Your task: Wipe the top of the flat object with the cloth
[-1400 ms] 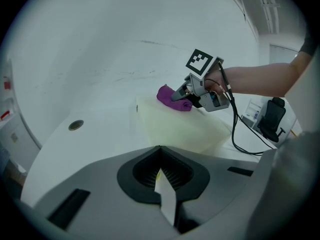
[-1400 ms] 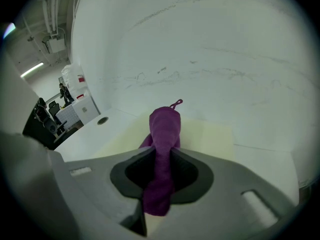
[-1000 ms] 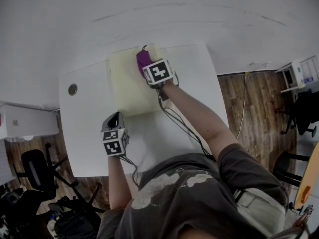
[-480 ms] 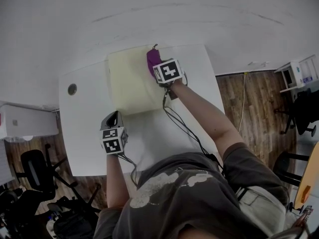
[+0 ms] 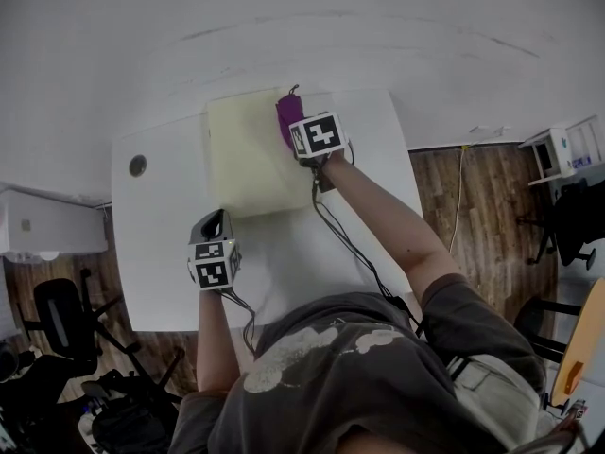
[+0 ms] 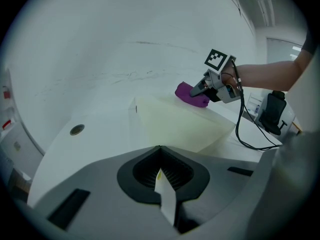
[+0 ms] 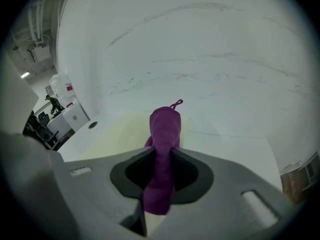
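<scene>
At upper centre, the cloth (image 5: 288, 113) is clamped in the right gripper's (image 5: 292, 130) jaws on the flat object (image 5: 246, 159).
Flat, overlapping strokes are advised; the left gripper's (image 5: 215, 221) jaws are pressed together at lower left.

On the tabletop (image 5: 161, 244): flat object (image 5: 248, 159) upper centre, cloth (image 5: 287, 113) on its upper-right part, left gripper (image 5: 215, 225) lower left.

I'm looking at an office-like room: a white desk (image 5: 161, 244) with a round cable grommet (image 5: 138, 166), black wheeled office chairs (image 5: 61, 322) and a brown wood-plank floor (image 5: 477, 206).
</scene>
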A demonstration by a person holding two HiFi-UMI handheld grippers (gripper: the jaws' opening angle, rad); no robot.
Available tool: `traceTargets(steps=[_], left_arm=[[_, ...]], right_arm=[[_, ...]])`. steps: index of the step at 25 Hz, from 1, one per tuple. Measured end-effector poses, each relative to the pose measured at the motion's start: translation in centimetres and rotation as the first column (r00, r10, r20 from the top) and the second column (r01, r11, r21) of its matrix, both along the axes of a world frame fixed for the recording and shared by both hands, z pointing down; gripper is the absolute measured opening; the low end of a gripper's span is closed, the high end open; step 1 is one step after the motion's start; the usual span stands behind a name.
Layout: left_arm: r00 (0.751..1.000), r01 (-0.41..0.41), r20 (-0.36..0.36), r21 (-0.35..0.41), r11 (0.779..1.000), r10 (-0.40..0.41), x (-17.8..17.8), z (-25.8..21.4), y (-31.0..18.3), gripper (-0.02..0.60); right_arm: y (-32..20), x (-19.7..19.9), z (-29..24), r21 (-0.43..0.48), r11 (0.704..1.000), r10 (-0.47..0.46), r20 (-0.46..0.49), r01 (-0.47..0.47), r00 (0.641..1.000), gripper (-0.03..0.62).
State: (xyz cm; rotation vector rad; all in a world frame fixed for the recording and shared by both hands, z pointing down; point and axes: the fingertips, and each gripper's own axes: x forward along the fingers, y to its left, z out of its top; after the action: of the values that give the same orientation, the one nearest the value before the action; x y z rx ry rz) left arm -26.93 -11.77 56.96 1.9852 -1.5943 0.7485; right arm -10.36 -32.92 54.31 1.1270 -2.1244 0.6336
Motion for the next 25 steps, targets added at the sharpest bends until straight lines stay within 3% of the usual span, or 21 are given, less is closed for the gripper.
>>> traceTargets(steps=[3, 13, 25], left_arm=[[0.999, -0.019, 0.047, 0.001, 1.0, 0.019, -0.1, -0.1, 0.0, -0.003], [0.999, -0.01, 0.042, 0.004, 1.0, 0.01, -0.3, 0.1, 0.0, -0.003], [0.999, -0.001, 0.039, 0.008, 1.0, 0.001, -0.2, 0.0, -0.2, -0.003]], right_arm=[[1.4, -3.2, -1.4, 0.006, 0.998, -0.057, 0.054, 0.056, 0.997, 0.074], [6.6, -12.5, -2.7, 0.001, 0.974, -0.223, 0.157, 0.225, 0.962, 0.074], [8.9, -17.4, -0.3, -0.008, 0.939, -0.34, 0.112, 0.343, 0.934, 0.074]])
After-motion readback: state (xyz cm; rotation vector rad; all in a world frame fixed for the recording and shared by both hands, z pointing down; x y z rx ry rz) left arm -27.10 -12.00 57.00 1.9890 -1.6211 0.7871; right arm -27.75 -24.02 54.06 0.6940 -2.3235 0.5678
